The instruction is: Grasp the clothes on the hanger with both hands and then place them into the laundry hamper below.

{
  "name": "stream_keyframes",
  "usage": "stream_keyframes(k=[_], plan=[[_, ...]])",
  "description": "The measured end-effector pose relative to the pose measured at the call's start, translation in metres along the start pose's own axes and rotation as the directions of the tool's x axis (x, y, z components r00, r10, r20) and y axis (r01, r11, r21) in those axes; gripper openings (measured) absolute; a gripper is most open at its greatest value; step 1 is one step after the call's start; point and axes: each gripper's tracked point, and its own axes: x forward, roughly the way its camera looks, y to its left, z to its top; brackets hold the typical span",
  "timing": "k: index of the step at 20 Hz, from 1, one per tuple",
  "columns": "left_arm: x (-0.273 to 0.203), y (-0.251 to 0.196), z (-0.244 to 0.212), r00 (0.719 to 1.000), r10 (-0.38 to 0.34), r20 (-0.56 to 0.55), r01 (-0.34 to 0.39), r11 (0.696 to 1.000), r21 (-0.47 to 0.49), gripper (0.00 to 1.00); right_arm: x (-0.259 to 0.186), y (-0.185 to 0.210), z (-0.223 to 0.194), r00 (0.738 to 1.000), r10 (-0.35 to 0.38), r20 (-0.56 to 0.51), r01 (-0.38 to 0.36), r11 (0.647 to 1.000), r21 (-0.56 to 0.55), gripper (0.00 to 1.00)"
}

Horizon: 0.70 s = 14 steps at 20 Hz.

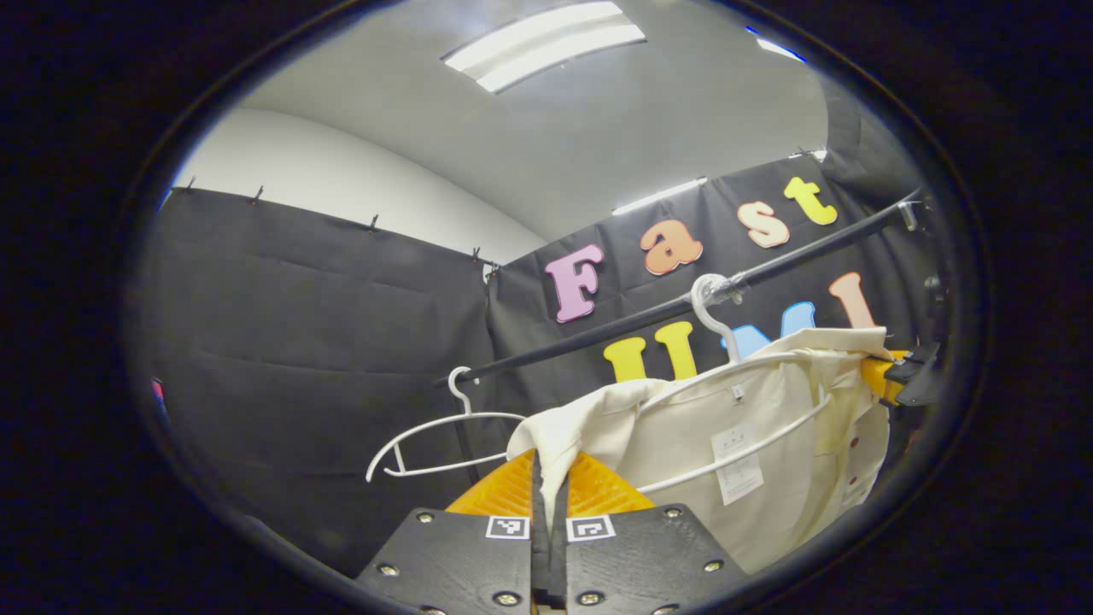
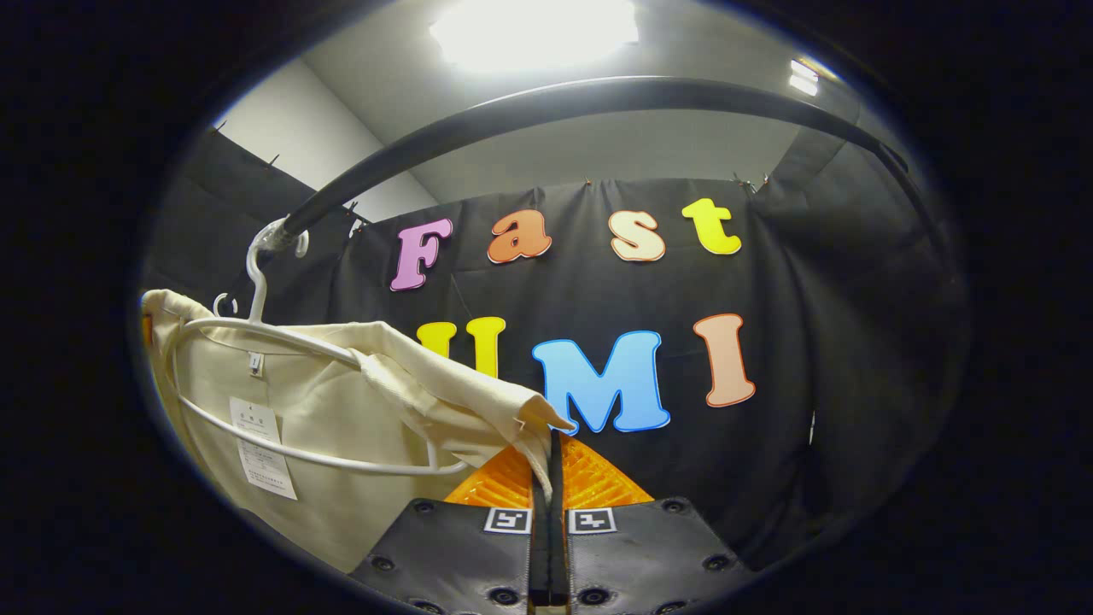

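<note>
Pinching cream shirt [image 1: 768, 427] shoulders: left gripper [image 1: 549, 478] and right gripper [image 2: 551, 461] both clamped on fabric; shirt on hanger [image 1: 726, 342].

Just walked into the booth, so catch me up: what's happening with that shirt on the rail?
A person with a gripper in each hand is taking a cream shirt off its white hanger. The left gripper is shut on one shoulder, the right gripper on the other. The shirt hangs on the hanger, hooked over the black rail. An empty hanger hangs beside it.

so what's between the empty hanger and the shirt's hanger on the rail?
Left gripper view: bare black rail between the empty hanger and the shirt's hanger; nothing else hangs there.
</note>
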Motion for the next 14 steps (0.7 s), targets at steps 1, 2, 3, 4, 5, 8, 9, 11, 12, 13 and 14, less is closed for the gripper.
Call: stream_keyframes(k=[1, 2, 3, 4, 5, 8, 9, 11, 12, 13, 14], plan=[[-0.001, -0.001, -0.001, 1.000, -0.007, 0.003, 0.007, 1.000, -0.009, 0.01, 0.000, 0.003, 0.000, 1.000, 0.014, 0.001, -0.014, 1.000, 0.003, 0.01], [0.001, -0.002, -0.002, 1.000, -0.024, -0.003, 0.024, 1.000, -0.009, 0.01, 0.001, 0.005, 0.000, 1.000, 0.024, -0.001, -0.024, 1.000, 0.006, 0.01], [-0.001, -0.003, -0.003, 0.999, -0.037, 0.000, 0.037, 0.999, -0.024, 0.01, 0.001, 0.006, -0.001, 0.999, 0.036, -0.005, -0.036, 0.999, 0.012, 0.01], [0.000, -0.007, -0.003, 0.998, -0.068, 0.000, 0.068, 0.997, -0.045, 0.01, 0.001, 0.006, -0.002, 0.999, 0.040, -0.012, -0.040, 0.999, 0.020, 0.01], [0.000, -0.012, -0.009, 0.994, -0.105, -0.024, 0.104, 0.993, -0.052, 0.01, 0.002, 0.006, -0.003, 0.999, 0.040, -0.024, -0.040, 0.999, 0.025, 0.01], [-0.001, -0.022, -0.033, 0.969, -0.210, -0.127, 0.196, 0.974, -0.117, 0.01, 0.001, 0.003, 0.002, 0.999, 0.028, -0.037, -0.027, 0.999, 0.039, 0.01], [-0.003, -0.018, -0.035, 0.968, -0.213, -0.134, 0.195, 0.971, -0.135, 0.01, -0.002, 0.002, 0.004, 0.999, 0.026, -0.038, -0.024, 0.999, 0.046, 0.01], [-0.004, -0.010, -0.026, 0.972, -0.207, -0.109, 0.188, 0.968, -0.165, 0.01, -0.002, 0.002, 0.002, 0.998, 0.033, -0.051, -0.031, 0.998, 0.053, 0.01], [-0.003, -0.008, -0.026, 0.972, -0.207, -0.110, 0.188, 0.969, -0.159, 0.00, 0.002, 0.002, -0.002, 0.997, 0.039, -0.063, -0.036, 0.998, 0.049, 0.01], [-0.003, -0.001, -0.024, 0.974, -0.197, -0.113, 0.180, 0.974, -0.139, 0.00, 0.006, 0.000, -0.002, 0.997, 0.040, -0.065, -0.038, 0.998, 0.045, 0.01], [0.002, 0.005, -0.017, 0.979, -0.182, -0.095, 0.170, 0.977, -0.126, 0.00, 0.010, -0.002, 0.000, 0.998, 0.035, -0.056, -0.033, 0.999, 0.042, 0.01]])
